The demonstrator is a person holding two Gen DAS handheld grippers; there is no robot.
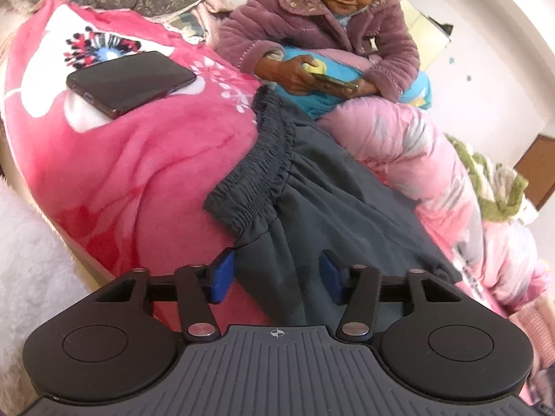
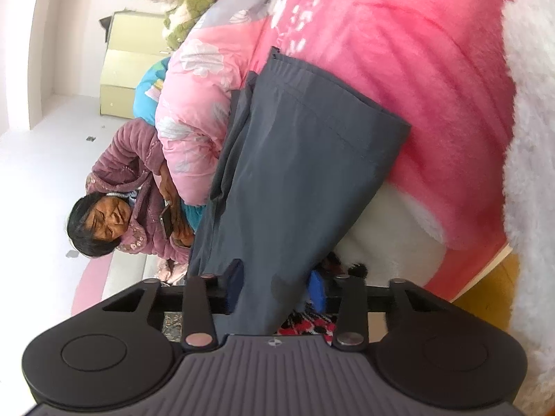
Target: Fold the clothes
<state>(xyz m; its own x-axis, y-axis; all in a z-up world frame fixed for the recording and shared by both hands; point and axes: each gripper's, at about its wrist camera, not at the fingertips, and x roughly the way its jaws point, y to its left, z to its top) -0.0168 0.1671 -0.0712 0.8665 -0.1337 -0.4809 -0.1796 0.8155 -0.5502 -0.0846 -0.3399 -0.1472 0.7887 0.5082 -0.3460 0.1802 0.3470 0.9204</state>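
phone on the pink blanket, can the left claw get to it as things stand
Probably yes. The phone lies bare on the pink blanket, ahead and to the side of the left claw, with nothing lying between them. But dark trousers sit between its pads, so it would have to leave those first.

No text, label, brand or number could be read in either view; only a small crosshair mark (image 1: 276, 332) stood on each gripper's ribbed housing.

Bright, even daylight fills both views, with soft shadows and little glare. Fisheye distortion bends the edges and darkens the corners. The right wrist view is slightly soft.
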